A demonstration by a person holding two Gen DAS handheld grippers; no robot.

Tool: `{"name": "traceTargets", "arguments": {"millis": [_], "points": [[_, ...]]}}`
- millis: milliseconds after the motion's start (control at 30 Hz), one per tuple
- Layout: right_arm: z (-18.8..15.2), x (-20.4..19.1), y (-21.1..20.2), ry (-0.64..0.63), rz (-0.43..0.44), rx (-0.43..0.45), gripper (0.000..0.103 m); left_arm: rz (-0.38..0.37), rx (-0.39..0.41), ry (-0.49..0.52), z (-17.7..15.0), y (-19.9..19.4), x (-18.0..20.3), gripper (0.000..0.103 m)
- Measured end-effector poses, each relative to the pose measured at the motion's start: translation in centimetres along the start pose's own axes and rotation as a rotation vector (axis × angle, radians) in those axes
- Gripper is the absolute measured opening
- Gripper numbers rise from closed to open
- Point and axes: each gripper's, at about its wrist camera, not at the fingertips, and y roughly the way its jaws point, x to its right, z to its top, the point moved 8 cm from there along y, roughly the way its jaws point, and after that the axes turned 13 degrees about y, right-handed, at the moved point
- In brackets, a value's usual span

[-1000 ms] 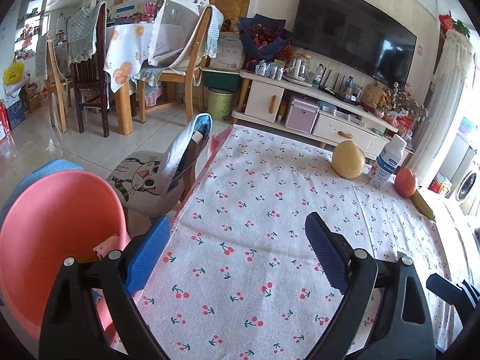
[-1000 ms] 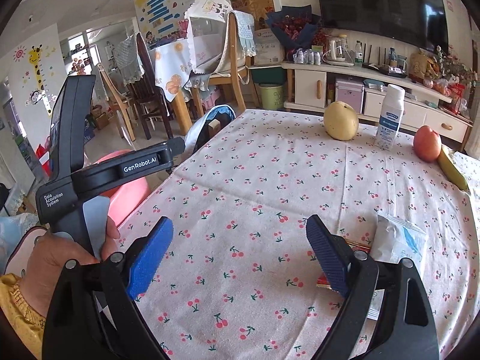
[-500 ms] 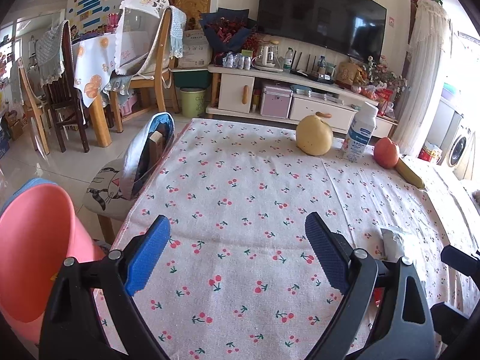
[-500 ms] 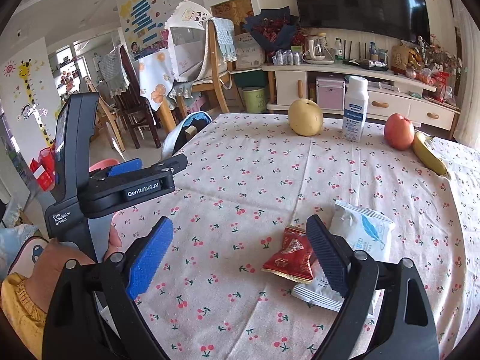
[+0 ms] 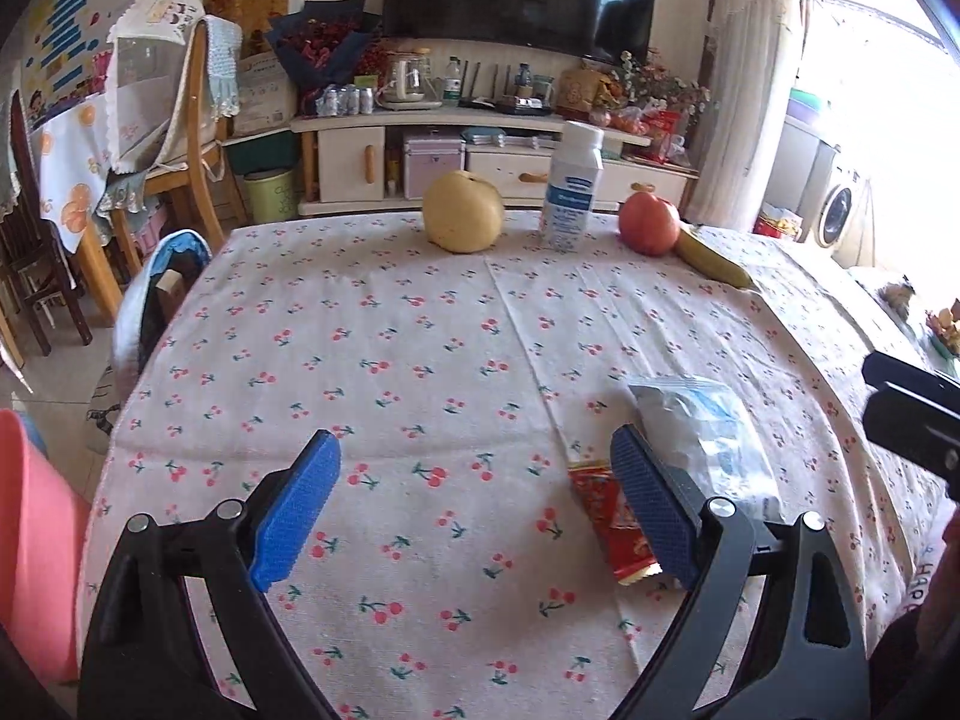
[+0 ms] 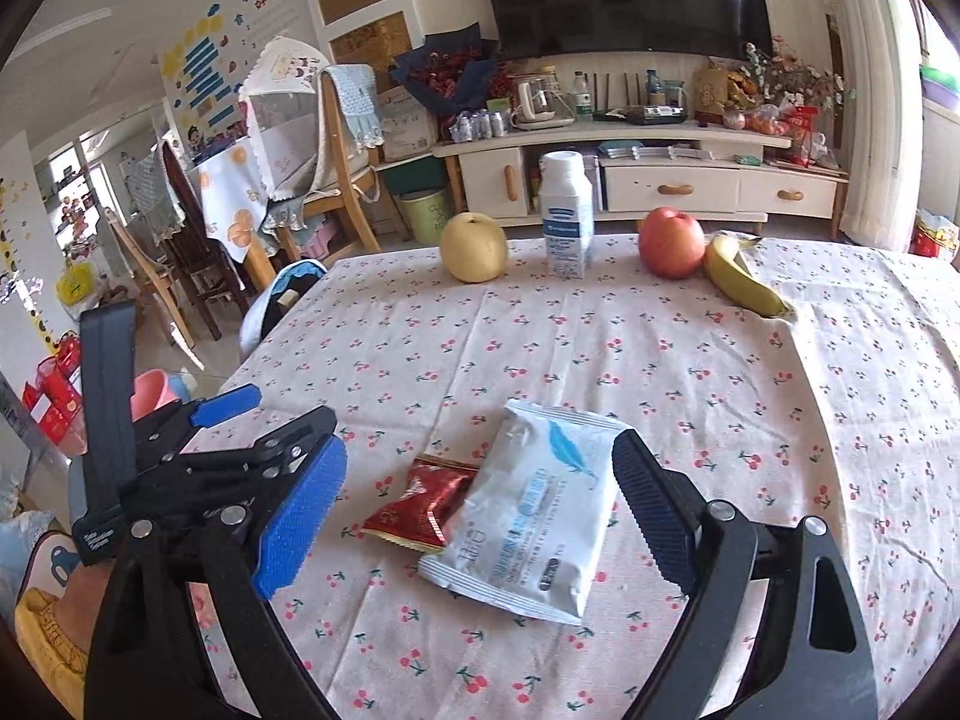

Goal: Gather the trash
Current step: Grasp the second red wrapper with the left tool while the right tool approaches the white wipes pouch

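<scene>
A white and blue snack packet [image 6: 534, 507] lies flat on the cherry-print tablecloth [image 6: 600, 348], partly over a small red wrapper [image 6: 420, 501]. My right gripper [image 6: 480, 480] is open and empty, its jaws standing either side of both, just above the cloth. My left gripper [image 5: 474, 474] is open and empty to the left of them; the red wrapper [image 5: 606, 516] and the white packet [image 5: 702, 438] sit by its right finger. The left gripper also shows in the right wrist view [image 6: 240, 438].
At the table's far edge stand a yellow pear [image 6: 474, 246], a white bottle [image 6: 567, 213], a red apple [image 6: 672, 240] and a banana [image 6: 744, 282]. A pink bin [image 5: 36, 546] is on the floor left of the table. A chair [image 5: 162, 300] stands at the left edge.
Both grippers have swung right across the table. The packet and red wrapper have come into the middle of the right wrist view and into the left wrist view. The pink bin has slid left.
</scene>
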Motion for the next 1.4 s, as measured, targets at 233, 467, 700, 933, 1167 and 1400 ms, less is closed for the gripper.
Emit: {"name": "traceTargets", "arguments": {"millis": [233,467,700,933,1167,1400], "points": [[0.2,4.0,1.1,0.099,-0.049,-0.061,0.089,-0.099,-0.05,0.042,-1.0,1.3,3.6,0.092],[0.0,4.4,1.6,0.109,-0.059,-0.087,0.089,-0.147,-0.1,0.052,-2.0,2.7,6.1,0.092],[-1.0,3.9,3.3,0.094,-0.063,-0.139,0.089,-0.138,-0.126,0.018,-2.5,3.9,6.0,0.089],[-1.8,3.7,5.1,0.096,-0.072,-0.187,0.089,-0.133,-0.132,0.023,-2.4,4.3,6.2,0.073],[-2.3,3.4,6.5,0.095,-0.08,-0.211,0.089,-0.136,-0.141,0.03,-2.5,4.6,6.3,0.048],[-2.5,2.9,7.9,0.089,-0.085,-0.231,0.089,-0.135,-0.147,0.023,-2.6,4.6,6.0,0.043]]}}
